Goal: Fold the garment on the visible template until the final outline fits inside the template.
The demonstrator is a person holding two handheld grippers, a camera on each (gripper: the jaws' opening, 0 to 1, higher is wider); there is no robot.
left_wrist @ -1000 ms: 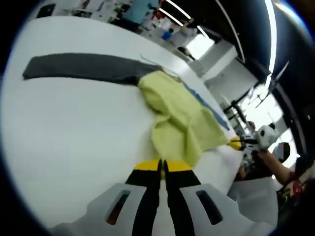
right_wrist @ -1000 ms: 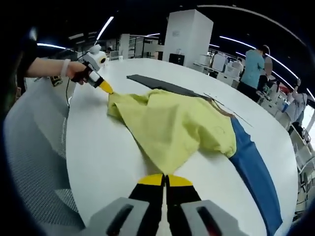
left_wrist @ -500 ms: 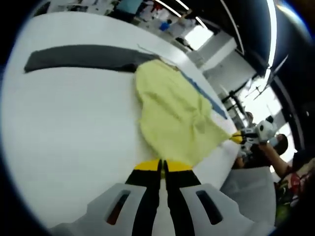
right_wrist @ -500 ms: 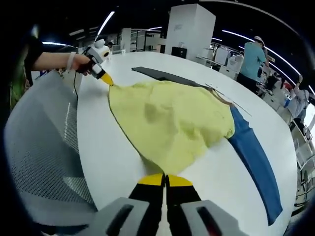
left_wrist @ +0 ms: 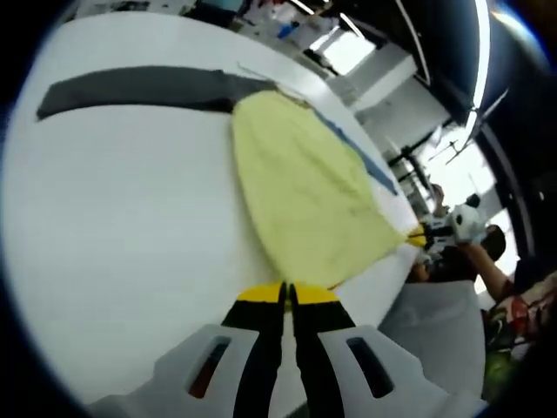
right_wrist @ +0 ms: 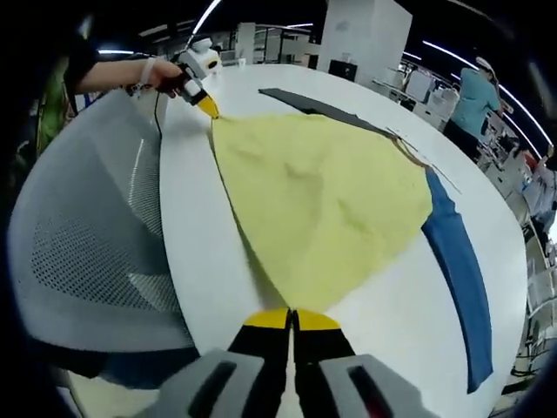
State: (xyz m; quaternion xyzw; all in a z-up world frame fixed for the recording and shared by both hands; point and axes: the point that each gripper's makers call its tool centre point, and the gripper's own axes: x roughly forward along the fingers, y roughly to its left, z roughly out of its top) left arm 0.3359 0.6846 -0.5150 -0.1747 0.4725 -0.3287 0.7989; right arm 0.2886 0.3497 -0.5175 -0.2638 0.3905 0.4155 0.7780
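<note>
Since a second ago, one yellow garment (right_wrist: 322,200) has gone from a bunched, creased heap to a sheet pulled taut and nearly flat over the white desk (right_wrist: 213,252), stretched between two claws. In the right gripper view it fills the centre of the frame, its near corner pinched at the bottom centre by the right claw (right_wrist: 291,317), whose yellow-tipped jaws are pressed together on the cloth; its far corner, at the upper left, is clamped by the left claw (right_wrist: 207,106), carried in a person's hand (right_wrist: 165,73). In the left gripper view the garment (left_wrist: 305,196) runs from the upper middle down to the left claw (left_wrist: 288,293) at the bottom centre, jaws closed on its edge, while the right claw (left_wrist: 419,235) grips the other corner at the right edge. Two strips lie under the garment: one dark grey strip (left_wrist: 139,87) across the upper left, and one blue strip (right_wrist: 457,261) down the right side. One mesh chair back (right_wrist: 91,244) stands at the left, beside the desk.
</note>
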